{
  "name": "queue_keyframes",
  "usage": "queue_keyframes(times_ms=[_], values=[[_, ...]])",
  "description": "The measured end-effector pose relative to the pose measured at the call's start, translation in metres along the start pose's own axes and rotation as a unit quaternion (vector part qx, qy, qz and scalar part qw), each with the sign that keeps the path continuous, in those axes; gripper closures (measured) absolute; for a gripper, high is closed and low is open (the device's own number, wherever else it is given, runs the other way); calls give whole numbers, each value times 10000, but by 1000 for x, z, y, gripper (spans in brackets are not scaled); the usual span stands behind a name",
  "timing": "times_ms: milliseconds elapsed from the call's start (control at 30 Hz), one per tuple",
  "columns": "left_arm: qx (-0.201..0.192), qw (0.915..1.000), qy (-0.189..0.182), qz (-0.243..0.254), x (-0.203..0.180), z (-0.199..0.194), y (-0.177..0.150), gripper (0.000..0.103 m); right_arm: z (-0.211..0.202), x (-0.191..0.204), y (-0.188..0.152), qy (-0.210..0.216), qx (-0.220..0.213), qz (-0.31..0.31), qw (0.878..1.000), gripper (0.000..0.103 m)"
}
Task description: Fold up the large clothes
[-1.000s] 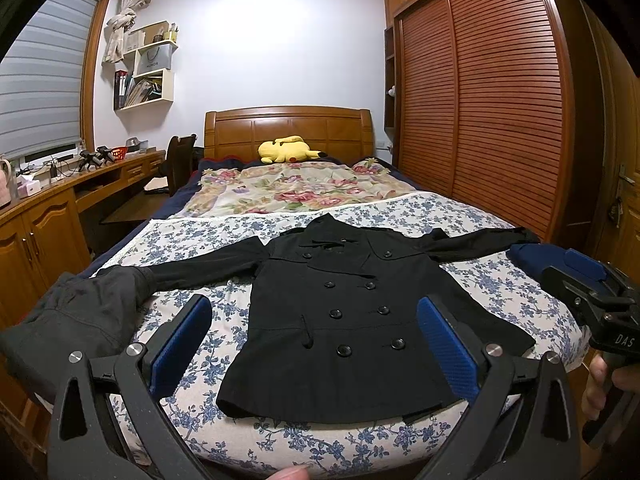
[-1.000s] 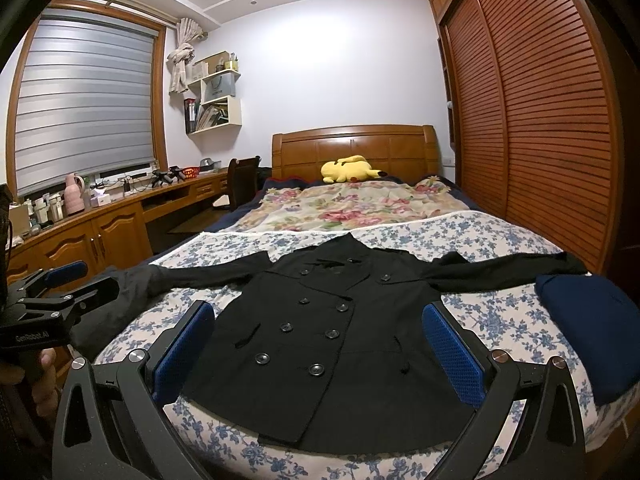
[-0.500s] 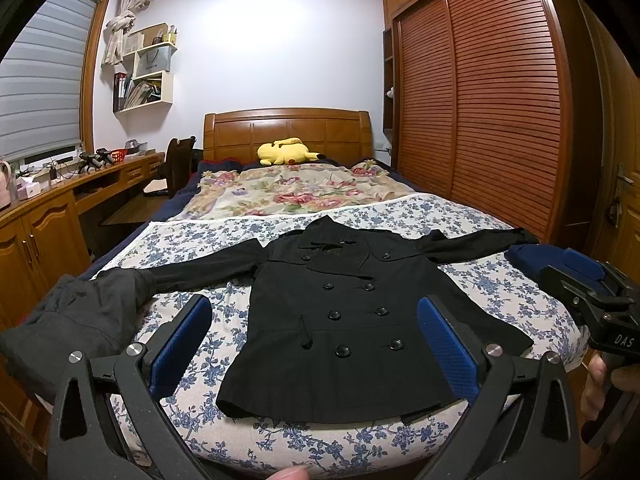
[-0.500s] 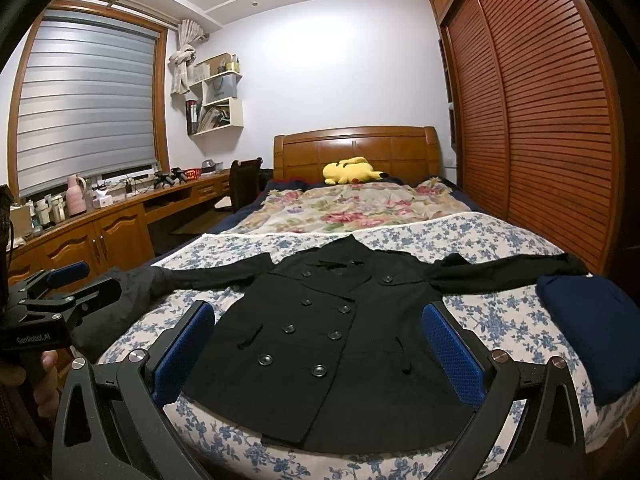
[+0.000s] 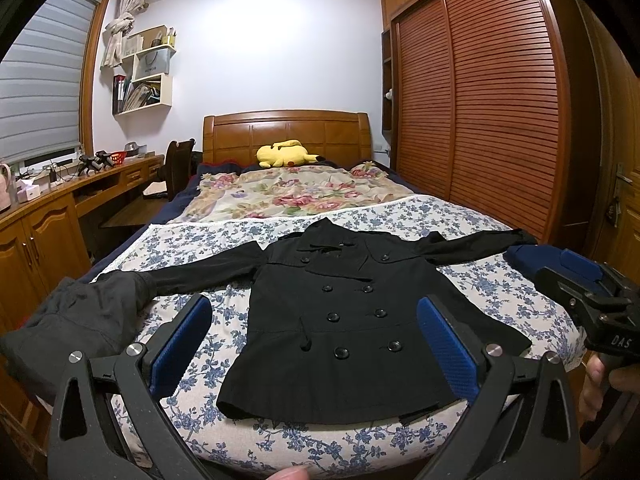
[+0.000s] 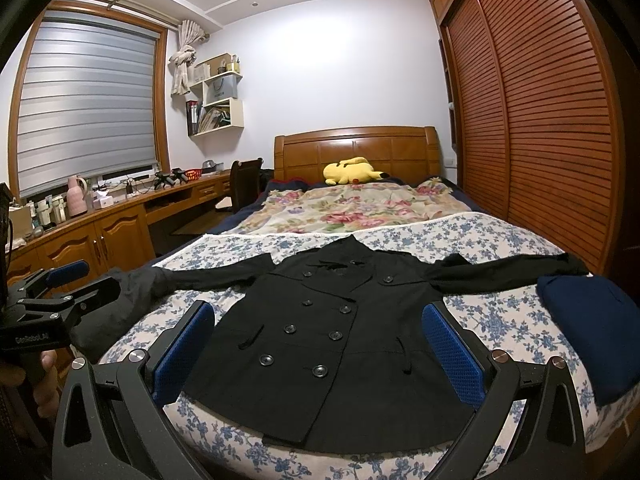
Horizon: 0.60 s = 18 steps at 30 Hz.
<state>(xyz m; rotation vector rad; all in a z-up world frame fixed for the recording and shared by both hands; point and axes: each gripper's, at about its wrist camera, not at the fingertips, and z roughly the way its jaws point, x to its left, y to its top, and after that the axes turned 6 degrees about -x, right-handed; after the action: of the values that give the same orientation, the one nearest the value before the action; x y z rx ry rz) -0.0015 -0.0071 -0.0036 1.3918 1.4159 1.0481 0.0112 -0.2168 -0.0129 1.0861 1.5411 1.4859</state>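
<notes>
A black double-breasted coat (image 5: pixel 348 320) (image 6: pixel 332 336) lies flat and face up on the blue-flowered bedspread (image 5: pixel 480 280), both sleeves spread out sideways, hem toward me. My left gripper (image 5: pixel 314 344) hovers open before the foot of the bed, its blue pads framing the coat's lower half. My right gripper (image 6: pixel 316 348) is held the same way, open and empty, a little to the right. Each gripper shows at the edge of the other's view, held by a hand (image 5: pixel 600 384).
A dark grey garment (image 5: pixel 76 320) hangs over the bed's left corner. A folded navy garment (image 6: pixel 588 328) rests on the right corner. A floral quilt (image 5: pixel 296 192) and a yellow plush toy (image 5: pixel 284 154) lie near the headboard. Wooden desk (image 6: pixel 100 224) left, slatted wardrobe (image 6: pixel 540 120) right.
Both views have tilted up slightly, so the coat sits a touch lower in frame. Both grippers stay open and nothing on the bed has moved.
</notes>
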Motion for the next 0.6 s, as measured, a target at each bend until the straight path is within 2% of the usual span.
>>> queue_keyframes(times_ms=[600], values=[[-13, 10000, -11, 11, 0, -7, 9, 0, -1, -1, -2, 48, -12, 2, 10000, 0]])
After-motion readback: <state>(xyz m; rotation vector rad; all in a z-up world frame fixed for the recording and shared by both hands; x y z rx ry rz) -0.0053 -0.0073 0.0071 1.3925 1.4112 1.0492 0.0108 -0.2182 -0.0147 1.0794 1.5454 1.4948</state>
